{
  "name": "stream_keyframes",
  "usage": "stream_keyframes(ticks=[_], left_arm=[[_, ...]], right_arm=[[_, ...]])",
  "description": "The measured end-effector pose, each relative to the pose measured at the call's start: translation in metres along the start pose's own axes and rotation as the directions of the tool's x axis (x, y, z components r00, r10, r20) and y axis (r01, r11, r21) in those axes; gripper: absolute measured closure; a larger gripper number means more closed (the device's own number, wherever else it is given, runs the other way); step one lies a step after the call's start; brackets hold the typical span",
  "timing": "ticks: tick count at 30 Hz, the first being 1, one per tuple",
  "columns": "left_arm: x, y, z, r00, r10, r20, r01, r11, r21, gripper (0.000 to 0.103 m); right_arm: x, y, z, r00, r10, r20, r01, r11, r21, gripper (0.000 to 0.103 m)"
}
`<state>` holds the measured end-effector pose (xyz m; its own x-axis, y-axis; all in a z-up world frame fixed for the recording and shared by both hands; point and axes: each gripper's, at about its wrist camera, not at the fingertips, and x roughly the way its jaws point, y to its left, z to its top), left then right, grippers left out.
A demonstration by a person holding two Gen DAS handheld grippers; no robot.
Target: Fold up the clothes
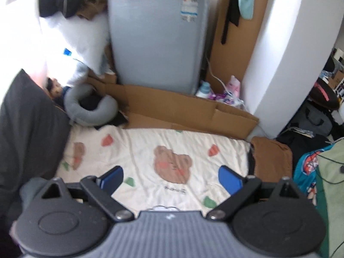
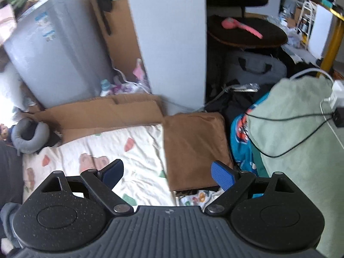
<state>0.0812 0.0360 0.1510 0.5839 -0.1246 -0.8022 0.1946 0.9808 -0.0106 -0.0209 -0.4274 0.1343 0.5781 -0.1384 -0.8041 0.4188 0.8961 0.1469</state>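
A folded brown garment (image 2: 193, 146) lies on the right part of the bed, beside a cream sheet printed with bears (image 2: 107, 154). In the left wrist view the same brown garment (image 1: 273, 157) sits at the sheet's right edge, and a bear print (image 1: 172, 164) fills the middle. My left gripper (image 1: 171, 177) hovers open above the sheet with nothing between its blue pads. My right gripper (image 2: 167, 175) is open too, over the near left edge of the brown garment, holding nothing. A dark grey cloth (image 1: 28, 133) lies at the left.
A grey appliance (image 1: 159, 38) and flattened cardboard (image 1: 182, 111) stand behind the bed. A grey ring cushion (image 1: 90, 107) sits at the back left. A blue patterned cloth (image 2: 243, 144) and a pale green cloth (image 2: 301, 150) with cables lie at the right. A white pillar (image 2: 172, 43) rises behind.
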Motion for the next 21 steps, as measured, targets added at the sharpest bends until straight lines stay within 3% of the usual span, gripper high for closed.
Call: stream_keyframes(ticks=[7,13,21], left_arm=[[-0.021,0.042,-0.007,1.000,0.019,0.008,-0.019,0.999,-0.038,0.005],[-0.028,0.071,-0.026,0.999,0.040,0.028,-0.037,0.993,-0.114,0.005],[-0.021,0.099,-0.062,0.997,0.071,-0.013,-0.072,0.980,-0.183,0.005]], right_arm=[[-0.027,0.050,0.009,1.000,0.010,0.009,-0.009,0.996,-0.091,0.010],[-0.023,0.097,-0.003,0.999,0.049,-0.024,-0.052,0.985,-0.165,0.010],[-0.007,0.153,-0.024,0.992,0.108,-0.072,-0.122,0.961,-0.248,0.010]])
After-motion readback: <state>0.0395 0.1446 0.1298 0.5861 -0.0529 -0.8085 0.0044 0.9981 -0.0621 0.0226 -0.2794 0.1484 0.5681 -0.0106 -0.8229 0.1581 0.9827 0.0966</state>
